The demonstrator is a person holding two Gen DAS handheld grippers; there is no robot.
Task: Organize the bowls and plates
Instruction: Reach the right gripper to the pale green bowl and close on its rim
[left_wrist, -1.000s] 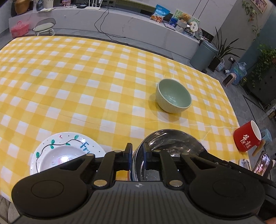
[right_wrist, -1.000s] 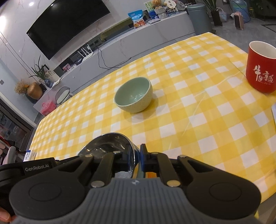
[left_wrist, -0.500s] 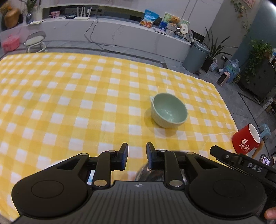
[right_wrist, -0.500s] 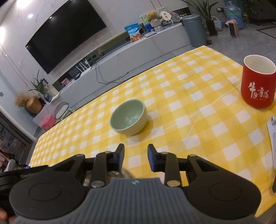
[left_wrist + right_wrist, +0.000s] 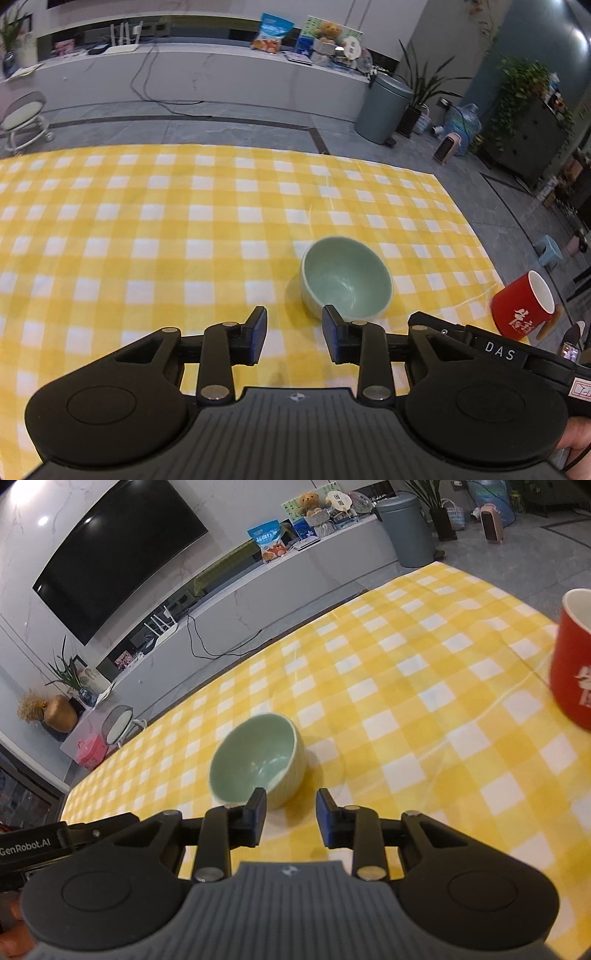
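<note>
A pale green bowl stands upright and empty on the yellow checked tablecloth. My left gripper is open and empty, just short of the bowl and a little to its left. In the right wrist view the green bowl sits just ahead of my right gripper, which is open and empty, its left finger near the bowl's near side. The steel bowl and the painted plate are out of view.
A red mug stands near the table's right edge, also large at the right of the right wrist view. The right gripper's body lies close beside my left one. Beyond the table are a low grey counter and a bin.
Both grippers opened, let go of the steel bowl, and rose and moved forward toward the green bowl. The steel bowl and the plate have dropped out of view.
</note>
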